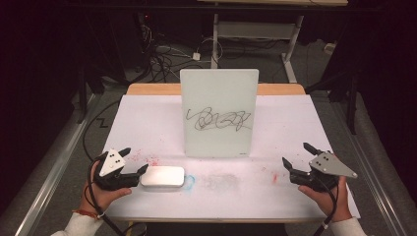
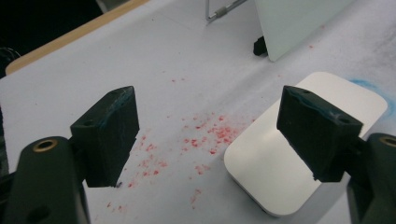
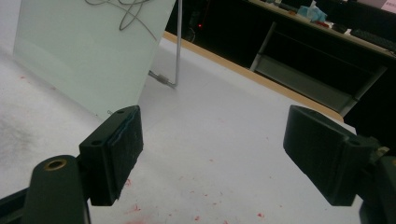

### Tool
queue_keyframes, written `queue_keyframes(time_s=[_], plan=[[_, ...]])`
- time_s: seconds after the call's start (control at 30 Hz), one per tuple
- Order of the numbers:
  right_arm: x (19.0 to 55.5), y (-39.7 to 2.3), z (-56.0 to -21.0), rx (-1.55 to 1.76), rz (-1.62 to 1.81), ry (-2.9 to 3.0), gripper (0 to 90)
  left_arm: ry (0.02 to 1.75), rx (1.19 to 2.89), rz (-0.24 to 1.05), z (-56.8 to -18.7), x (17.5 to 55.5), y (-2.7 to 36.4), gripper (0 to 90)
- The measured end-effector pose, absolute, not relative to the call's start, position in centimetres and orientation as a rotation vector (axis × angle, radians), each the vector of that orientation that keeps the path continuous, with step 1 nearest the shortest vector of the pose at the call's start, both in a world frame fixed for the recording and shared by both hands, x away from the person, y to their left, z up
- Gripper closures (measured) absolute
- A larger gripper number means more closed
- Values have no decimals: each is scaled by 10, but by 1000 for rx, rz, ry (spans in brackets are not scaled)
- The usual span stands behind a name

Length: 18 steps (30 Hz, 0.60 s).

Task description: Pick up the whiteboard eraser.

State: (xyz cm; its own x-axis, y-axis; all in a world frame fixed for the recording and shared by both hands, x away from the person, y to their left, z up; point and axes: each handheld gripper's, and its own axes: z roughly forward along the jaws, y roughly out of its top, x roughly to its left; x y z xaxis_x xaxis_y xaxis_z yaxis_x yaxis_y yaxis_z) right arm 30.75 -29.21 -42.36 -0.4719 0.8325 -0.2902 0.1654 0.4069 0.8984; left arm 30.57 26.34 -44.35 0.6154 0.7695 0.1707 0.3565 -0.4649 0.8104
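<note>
Dim rm, dark walls. Beyond the claws: grey floor w/ tangled cables, white desk frame far back. Metal rails flank the table either side.

upright scribbled board mid-table, white eraser block front left, open tabletop around them

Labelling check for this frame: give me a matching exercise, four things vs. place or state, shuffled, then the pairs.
Things:
1. whiteboard
2. white eraser block
3. left gripper
4. right gripper

Place or state:
A. open, over bare table near the right edge
B. upright mid-table, black scribble on it
C. open, right beside the block, one jaw over it
D. flat on the table, blue smudge by its far end

Pairs: 1-B, 2-D, 3-C, 4-A
</note>
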Motion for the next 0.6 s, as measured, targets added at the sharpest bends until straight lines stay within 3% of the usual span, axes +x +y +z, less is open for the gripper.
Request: queue_keyframes(time_s=[0.37, 0.6], plan=[[307, -287, -429, 848, 1073, 1945, 207, 796, 2222, 620, -433, 311, 261, 200], [311, -280, -436, 830, 1052, 2010, 210, 649, 2375, 460, -413, 315, 241, 200]])
